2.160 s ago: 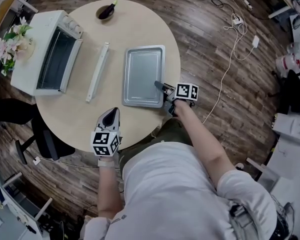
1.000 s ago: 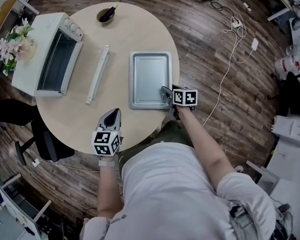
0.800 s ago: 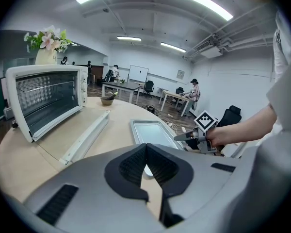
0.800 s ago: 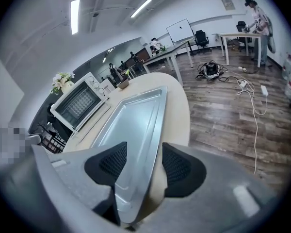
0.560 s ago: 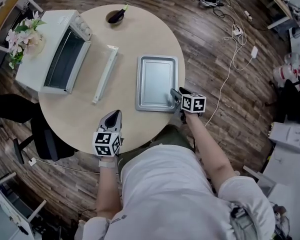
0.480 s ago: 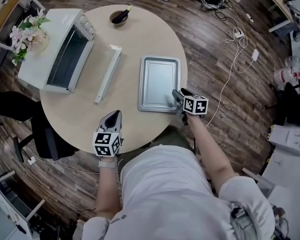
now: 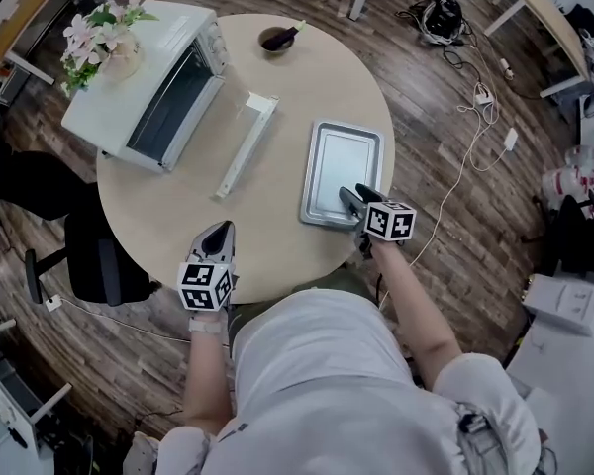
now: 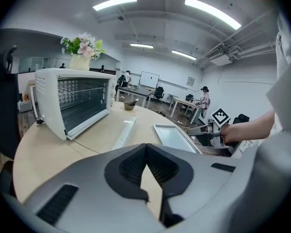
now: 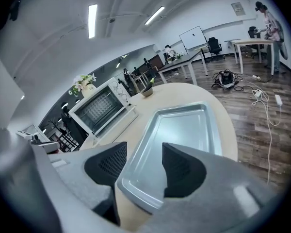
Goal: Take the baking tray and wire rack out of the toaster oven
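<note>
The silver baking tray (image 7: 342,166) lies flat on the round table (image 7: 178,226), at its right side. My right gripper (image 7: 351,201) hovers open over the tray's near edge with nothing between its fingers; in the right gripper view the tray (image 9: 184,130) shows below the right gripper (image 9: 144,152). At the back left stands the white toaster oven (image 7: 153,87), its front open. Thin rack wires (image 8: 82,91) show inside it. My left gripper (image 7: 218,237) is shut and empty over the table's near edge, far from the oven (image 8: 70,101).
A long white bar (image 7: 246,146) lies between oven and tray and looks like the edge of the folded-down oven door. A small bowl (image 7: 277,39) holding a dark item sits at the far edge. Flowers (image 7: 104,33) stand on the oven. A black chair (image 7: 89,265) is at the left.
The head view has swung, so the table sits further right. My right gripper has risen from the tray's near right corner, still open. The tray lies still.
</note>
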The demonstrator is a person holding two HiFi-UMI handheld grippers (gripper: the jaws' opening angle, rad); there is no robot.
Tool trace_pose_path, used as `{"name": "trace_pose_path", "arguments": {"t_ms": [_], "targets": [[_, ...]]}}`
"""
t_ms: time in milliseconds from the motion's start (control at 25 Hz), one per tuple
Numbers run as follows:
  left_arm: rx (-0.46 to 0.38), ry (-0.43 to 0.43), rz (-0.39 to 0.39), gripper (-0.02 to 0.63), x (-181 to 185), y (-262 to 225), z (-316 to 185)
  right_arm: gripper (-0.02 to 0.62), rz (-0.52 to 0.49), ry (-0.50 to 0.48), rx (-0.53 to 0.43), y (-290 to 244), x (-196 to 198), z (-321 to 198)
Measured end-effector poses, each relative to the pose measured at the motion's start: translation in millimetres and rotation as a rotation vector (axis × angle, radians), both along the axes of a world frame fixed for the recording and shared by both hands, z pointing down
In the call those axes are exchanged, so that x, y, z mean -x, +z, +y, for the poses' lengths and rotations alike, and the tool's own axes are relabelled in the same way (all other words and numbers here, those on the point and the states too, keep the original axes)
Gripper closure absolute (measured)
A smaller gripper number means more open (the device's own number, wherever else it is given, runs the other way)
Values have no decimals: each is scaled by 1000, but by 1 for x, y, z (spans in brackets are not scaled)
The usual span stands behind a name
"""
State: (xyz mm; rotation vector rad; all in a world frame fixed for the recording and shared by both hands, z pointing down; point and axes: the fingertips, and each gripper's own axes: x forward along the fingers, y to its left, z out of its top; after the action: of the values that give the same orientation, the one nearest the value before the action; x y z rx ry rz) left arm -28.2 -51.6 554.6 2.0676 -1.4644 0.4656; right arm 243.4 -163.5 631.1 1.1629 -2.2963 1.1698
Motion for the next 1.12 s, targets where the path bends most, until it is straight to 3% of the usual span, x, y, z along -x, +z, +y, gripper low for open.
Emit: {"name": "trace_pose_path", "arguments": {"t_ms": [600,1120], "targets": [[-10,-122,25,609,98,-11,41,385,-146,-180,-84,-49,176,9],[-3,-152,24,609,161,-12,56,384,-308,-210,-158,-82,307,-26]]}}
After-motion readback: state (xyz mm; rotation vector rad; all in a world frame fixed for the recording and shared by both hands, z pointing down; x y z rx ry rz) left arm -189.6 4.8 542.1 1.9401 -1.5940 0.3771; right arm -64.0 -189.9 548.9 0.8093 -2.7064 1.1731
